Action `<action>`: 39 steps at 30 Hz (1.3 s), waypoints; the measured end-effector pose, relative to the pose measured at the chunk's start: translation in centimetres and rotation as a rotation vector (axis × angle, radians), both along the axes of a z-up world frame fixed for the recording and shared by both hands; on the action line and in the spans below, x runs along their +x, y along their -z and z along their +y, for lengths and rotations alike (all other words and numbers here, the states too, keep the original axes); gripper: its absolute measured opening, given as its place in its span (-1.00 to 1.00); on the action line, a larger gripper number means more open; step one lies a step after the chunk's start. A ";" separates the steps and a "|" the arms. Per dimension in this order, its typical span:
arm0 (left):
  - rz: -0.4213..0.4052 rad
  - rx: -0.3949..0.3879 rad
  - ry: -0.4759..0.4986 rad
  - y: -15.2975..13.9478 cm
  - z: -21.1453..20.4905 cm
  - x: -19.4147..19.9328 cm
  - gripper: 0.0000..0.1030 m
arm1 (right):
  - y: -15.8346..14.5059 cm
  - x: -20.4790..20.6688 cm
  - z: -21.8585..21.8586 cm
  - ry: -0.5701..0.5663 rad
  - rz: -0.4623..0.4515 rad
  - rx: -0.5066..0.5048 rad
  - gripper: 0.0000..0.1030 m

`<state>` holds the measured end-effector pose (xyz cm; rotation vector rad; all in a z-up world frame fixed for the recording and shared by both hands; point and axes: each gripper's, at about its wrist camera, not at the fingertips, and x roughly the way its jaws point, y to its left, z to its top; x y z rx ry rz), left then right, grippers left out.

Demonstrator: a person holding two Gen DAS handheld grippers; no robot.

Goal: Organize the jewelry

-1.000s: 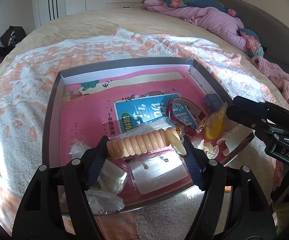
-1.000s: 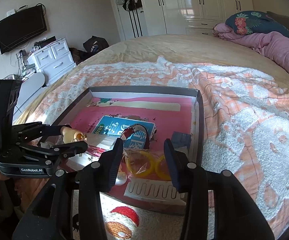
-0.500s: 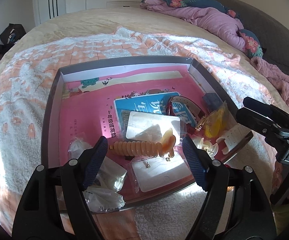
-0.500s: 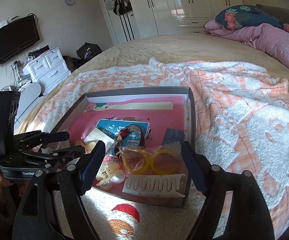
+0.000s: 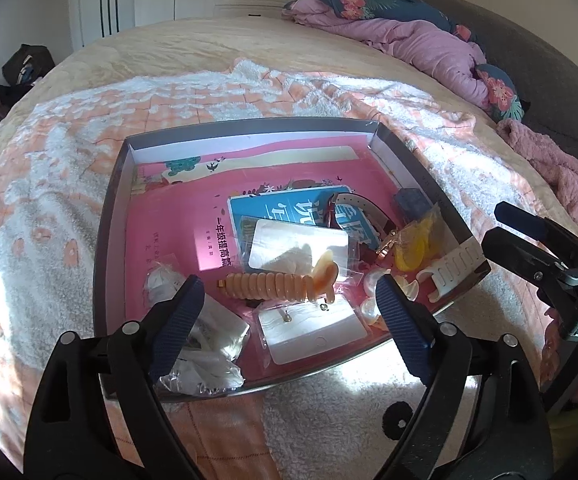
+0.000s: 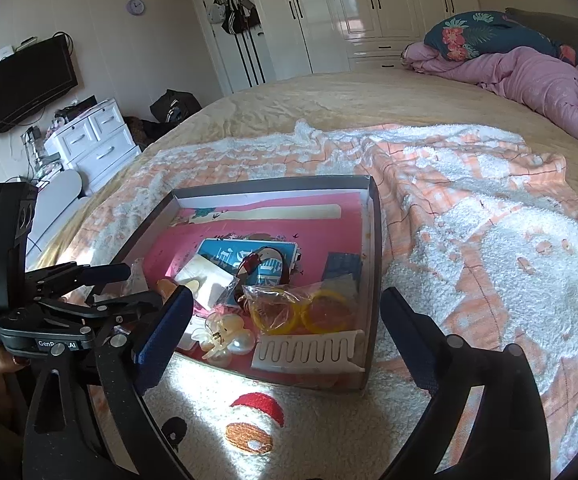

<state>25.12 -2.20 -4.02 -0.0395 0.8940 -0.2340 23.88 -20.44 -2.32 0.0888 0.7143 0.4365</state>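
Hair coil now lies loose in the tray, released since before. Left tool and right tool have both just been opening; both gape, empty.

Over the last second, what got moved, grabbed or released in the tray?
The left gripper let go of the orange spiral hair tie; its jaws have just been opening, and the tie now lies loose on the tray between them. The right gripper also has just been opening, releasing the bag of yellow bangles, which rests by the white comb. Tray, book and watch stayed put.
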 end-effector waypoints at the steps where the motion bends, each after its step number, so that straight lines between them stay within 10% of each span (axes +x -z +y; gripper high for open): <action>1: -0.001 -0.001 -0.003 -0.1 0.1 -0.1 0.62 | -0.1 -0.1 0.0 0.000 -0.002 0.000 0.84; 39: -0.167 -0.007 -0.144 -3.7 1.4 -11.9 0.82 | -2.6 -10.9 -0.4 -0.046 -0.173 -0.049 0.91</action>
